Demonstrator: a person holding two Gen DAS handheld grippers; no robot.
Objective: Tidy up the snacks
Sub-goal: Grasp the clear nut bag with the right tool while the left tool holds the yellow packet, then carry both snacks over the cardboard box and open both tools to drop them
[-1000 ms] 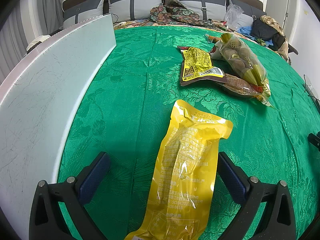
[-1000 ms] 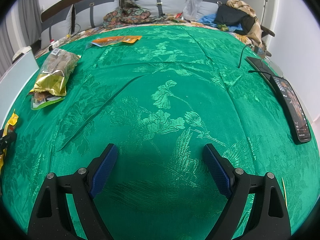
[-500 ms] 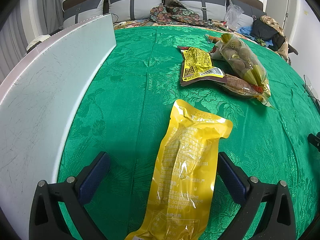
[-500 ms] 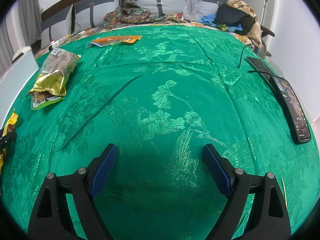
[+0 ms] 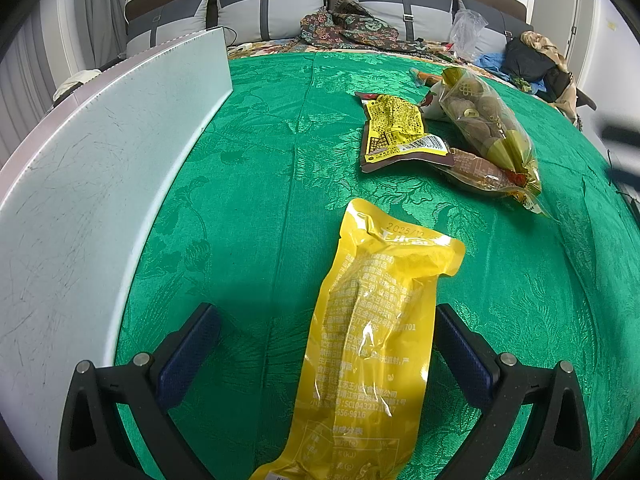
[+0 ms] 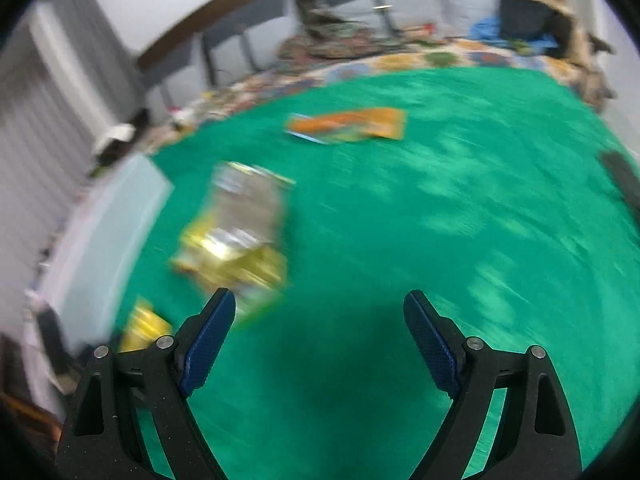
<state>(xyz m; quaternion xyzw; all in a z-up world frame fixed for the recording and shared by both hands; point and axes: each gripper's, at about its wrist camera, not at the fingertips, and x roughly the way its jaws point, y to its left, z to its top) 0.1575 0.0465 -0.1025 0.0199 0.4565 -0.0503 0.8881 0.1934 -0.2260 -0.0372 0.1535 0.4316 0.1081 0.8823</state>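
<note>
While spread wide over the green bedspread (image 5: 260,184), the left gripper (image 5: 328,332) grasps nothing: lies low with the long yellow packet (image 5: 372,344) flat between its blue pads (image 5: 192,344), touching neither, apparently lined up lengthwise for a pinch across the packet's width. Runs alongside the pale upright board (image 5: 100,184) that borders the spread's left edge, possibly the side toward which snacks get gathered, though no container shows. Further toward the head end, right of centre, sits a loose cluster: a yellow-and-brown pouch (image 5: 396,132) overlapped at its corner by a brown sachet (image 5: 480,170), with a clear bag of round brown pieces (image 5: 484,120) lying across both. Looks unsorted, so judged near the start of the job. Also catches a dark blurred shape at the far right edge, too smeared to identify.

Seen from the right wrist, heavily blurred by motion. Right gripper (image 6: 320,316) likewise released and empty, raised above bare cloth, tilted toward the cluster, probably heading for the gold-and-clear bag (image 6: 240,236) just past its left pad. Shows what the left view hides: an orange packet (image 6: 348,126) lying alone near the head edge of the spread, well apart from the rest. Catches only a yellow sliver (image 6: 142,324) of the long packet beside the board (image 6: 104,232), and no print on anything.
</note>
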